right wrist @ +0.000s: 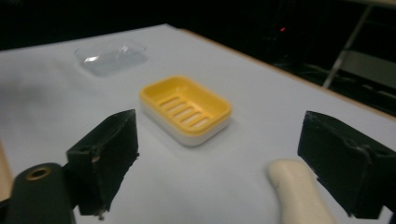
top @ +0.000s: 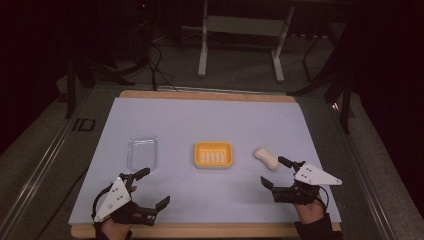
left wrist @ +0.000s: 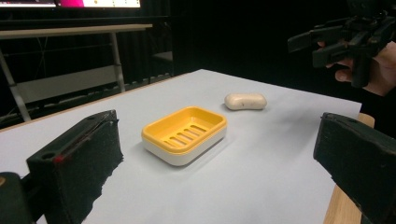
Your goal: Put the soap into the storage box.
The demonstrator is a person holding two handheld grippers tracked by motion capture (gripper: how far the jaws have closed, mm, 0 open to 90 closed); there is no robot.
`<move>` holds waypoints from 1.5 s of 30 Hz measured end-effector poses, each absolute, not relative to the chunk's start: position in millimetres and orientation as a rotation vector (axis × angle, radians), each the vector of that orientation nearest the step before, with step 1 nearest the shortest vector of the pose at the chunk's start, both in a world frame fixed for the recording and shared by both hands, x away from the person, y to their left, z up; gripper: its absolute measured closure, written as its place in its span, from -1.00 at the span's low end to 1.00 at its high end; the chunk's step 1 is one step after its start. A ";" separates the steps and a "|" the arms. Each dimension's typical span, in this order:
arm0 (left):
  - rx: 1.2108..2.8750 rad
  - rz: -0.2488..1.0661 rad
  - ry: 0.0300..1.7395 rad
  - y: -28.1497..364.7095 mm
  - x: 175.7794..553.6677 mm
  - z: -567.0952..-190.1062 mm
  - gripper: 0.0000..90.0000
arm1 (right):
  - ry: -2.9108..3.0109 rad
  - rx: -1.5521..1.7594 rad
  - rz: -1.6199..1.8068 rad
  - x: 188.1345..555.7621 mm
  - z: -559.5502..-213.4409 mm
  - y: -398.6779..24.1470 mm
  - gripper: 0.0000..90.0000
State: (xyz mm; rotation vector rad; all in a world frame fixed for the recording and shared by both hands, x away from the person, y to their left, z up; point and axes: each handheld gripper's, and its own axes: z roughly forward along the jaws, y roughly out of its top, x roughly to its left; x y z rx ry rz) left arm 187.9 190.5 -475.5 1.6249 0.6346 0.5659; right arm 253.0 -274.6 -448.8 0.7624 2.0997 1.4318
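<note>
Inspection of containers: 2 found on the pale blue table sheet (top: 210,125).

Item 1, yellow soap dish (top: 213,154): sits near the middle of the sheet, upright, with a slotted yellow tray set in a white base. Nothing lies in it; all slots are bare in both gripper views.

Item 2, clear plastic lid (top: 142,152): lies flat to the left of the soap dish, well apart from it. Nothing in or on it can be made out.

Item 3, soap bar (top: 265,158): cream-coloured, lying on the sheet to the right of the soap dish, apart from it and outside both containers. In the right gripper view it lies just beside the inner face of 1 jaw; contact cannot be confirmed.

Right gripper (top: 276,172): released, jaws spread wide, 1 jaw tip close by the near end of the soap bar, nothing grasped.

Left gripper (top: 154,187): released, jaws wide apart, nothing between them, held near the front left of the sheet, just below the clear plastic lid and apart from it.
</note>
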 end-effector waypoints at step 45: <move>1.644 0.549 0.633 189.3 187.8 -475.7 -0.97 | 2.609 0.770 1.026 287.1 -443.4 -266.8 -0.74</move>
